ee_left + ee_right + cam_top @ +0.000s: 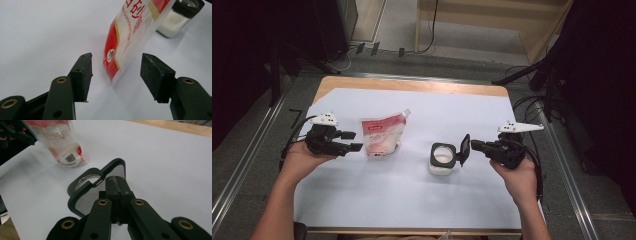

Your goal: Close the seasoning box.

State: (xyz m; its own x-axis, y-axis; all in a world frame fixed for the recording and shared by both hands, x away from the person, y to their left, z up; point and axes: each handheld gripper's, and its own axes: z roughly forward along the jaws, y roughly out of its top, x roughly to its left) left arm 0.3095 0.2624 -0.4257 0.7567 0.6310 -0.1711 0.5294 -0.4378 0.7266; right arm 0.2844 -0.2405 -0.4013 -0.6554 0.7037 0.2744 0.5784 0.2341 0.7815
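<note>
Sugar fills the jar (442, 159) already, its flip lid (464, 149) before the pressed-together right claw (474, 145), pouch (382, 136) freed by the parted left claw (353, 141); closing remains.

- Our left gripper (353, 141) lies level in our left hand (304, 155), jaws pointing right and standing apart, nothing pressed between the pads (83, 75).
- Our right gripper (473, 145) points left from our right hand (514, 172), jaws closed together.
</note>
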